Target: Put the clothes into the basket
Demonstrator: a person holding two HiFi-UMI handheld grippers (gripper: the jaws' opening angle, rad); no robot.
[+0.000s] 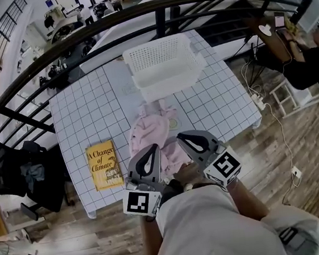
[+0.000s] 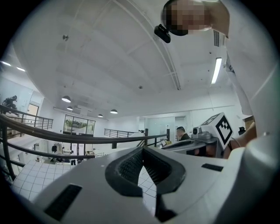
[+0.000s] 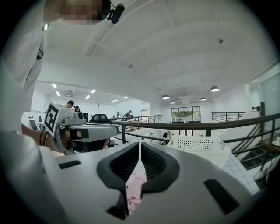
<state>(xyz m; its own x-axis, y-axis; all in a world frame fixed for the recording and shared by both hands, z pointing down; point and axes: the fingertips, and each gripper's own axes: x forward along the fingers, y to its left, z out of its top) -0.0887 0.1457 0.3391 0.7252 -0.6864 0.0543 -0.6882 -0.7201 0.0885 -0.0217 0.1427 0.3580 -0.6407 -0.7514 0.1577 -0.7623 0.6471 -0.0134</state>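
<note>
Pink garment (image 1: 150, 132) lies bunched mid-table (image 1: 83, 112), just on the near side of the white basket (image 1: 172, 85) and not in it; a book (image 1: 103, 164) sits off to the left. Left gripper (image 2: 142, 149) has its jaws closed tip to tip with nothing between them. Right gripper (image 3: 140, 146) is closed too, with pink cloth showing in the gap behind the tips; pinched or just lying underneath, can't tell.

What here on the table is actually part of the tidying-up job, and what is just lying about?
Part of the job:
- pink clothes, heaped on the table
- white basket, beyond the clothes
- left hand-held gripper and right hand-held gripper, both shut

Just lying about:
- yellow book, flat on the table to the left of the clothes
</note>
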